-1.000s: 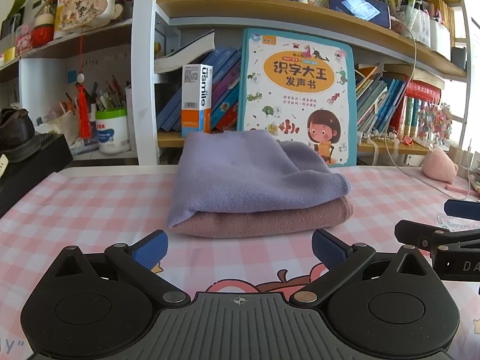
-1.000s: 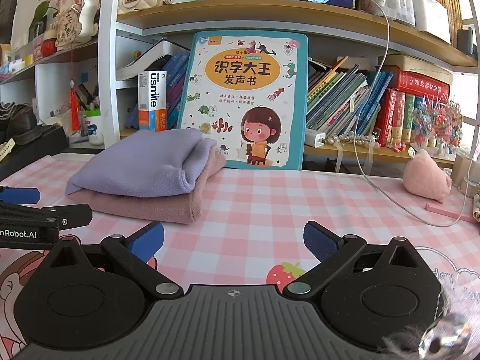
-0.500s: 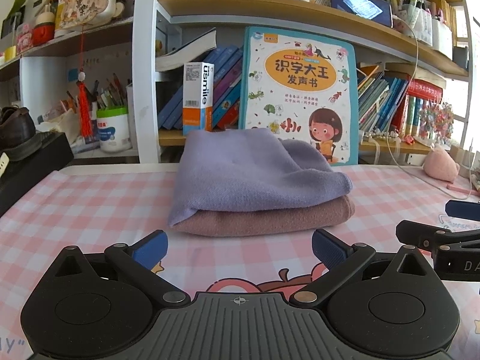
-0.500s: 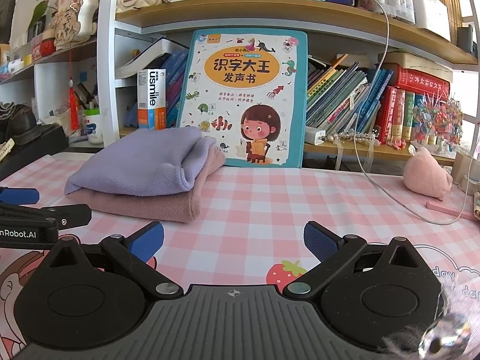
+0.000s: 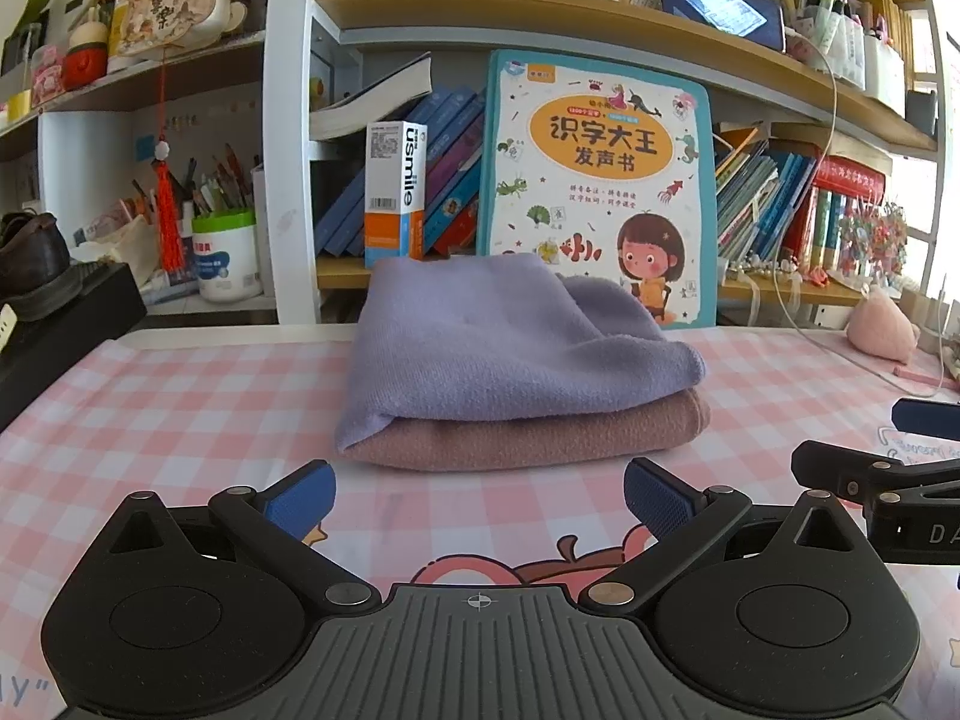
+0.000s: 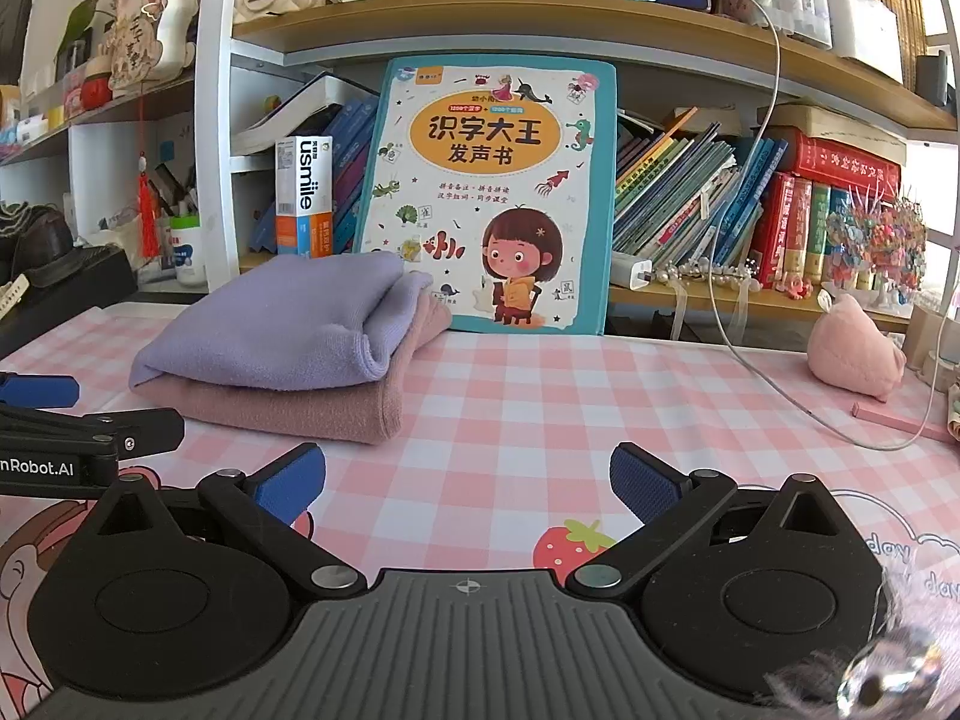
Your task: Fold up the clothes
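Observation:
A folded lilac cloth [image 5: 492,339] lies on top of a folded dusty-pink cloth [image 5: 528,435] on the pink checked tablecloth [image 5: 180,408]. The same stack appears left of centre in the right wrist view, lilac cloth [image 6: 282,330] over pink cloth [image 6: 288,408]. My left gripper [image 5: 479,495] stands open just in front of the stack, nothing between its blue pads. My right gripper [image 6: 468,480] is open too, over bare tablecloth to the right of the stack. Each gripper's side shows at the edge of the other's view.
A large children's book [image 5: 600,192] leans against the shelf right behind the stack. Shelves of books [image 6: 750,210], a toothpaste box [image 5: 396,192] and a pen tub [image 5: 225,255] line the back. A pink plush [image 6: 852,348] and a white cable [image 6: 780,396] lie at the right.

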Demonstrator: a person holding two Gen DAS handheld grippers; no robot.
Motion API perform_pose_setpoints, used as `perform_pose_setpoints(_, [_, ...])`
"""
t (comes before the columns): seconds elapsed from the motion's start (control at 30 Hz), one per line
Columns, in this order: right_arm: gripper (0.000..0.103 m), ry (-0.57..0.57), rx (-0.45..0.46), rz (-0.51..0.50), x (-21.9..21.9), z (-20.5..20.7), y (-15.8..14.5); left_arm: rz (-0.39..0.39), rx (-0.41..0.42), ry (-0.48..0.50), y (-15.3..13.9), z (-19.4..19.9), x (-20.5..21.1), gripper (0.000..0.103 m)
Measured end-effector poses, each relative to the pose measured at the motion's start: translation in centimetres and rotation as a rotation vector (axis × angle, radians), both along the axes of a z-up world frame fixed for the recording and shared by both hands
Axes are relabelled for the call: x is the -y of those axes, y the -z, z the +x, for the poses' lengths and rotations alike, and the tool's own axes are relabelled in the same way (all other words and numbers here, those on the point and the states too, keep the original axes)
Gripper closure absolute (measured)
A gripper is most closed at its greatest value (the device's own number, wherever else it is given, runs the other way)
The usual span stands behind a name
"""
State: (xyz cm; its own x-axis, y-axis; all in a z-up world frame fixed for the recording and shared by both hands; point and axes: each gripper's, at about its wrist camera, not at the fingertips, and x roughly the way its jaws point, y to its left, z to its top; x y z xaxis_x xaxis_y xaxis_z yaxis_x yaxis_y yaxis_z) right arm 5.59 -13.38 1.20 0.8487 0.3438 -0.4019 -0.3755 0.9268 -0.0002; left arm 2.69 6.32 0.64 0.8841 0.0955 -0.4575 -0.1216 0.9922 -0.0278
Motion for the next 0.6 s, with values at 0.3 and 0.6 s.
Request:
perform_pose_setpoints(0.3, [0.001, 0.005, -0.001, -0.002, 0.02, 0.10, -0.02, -0.003, -0.006, 0.006, 0.04, 0.02, 0.03, 0.000])
perform_pose_setpoints(0.6, [0.001, 0.007, -0.003, -0.002, 0.05, 0.18, -0.06, -0.001, -0.006, 0.004, 0.05, 0.10, 0.00, 0.000])
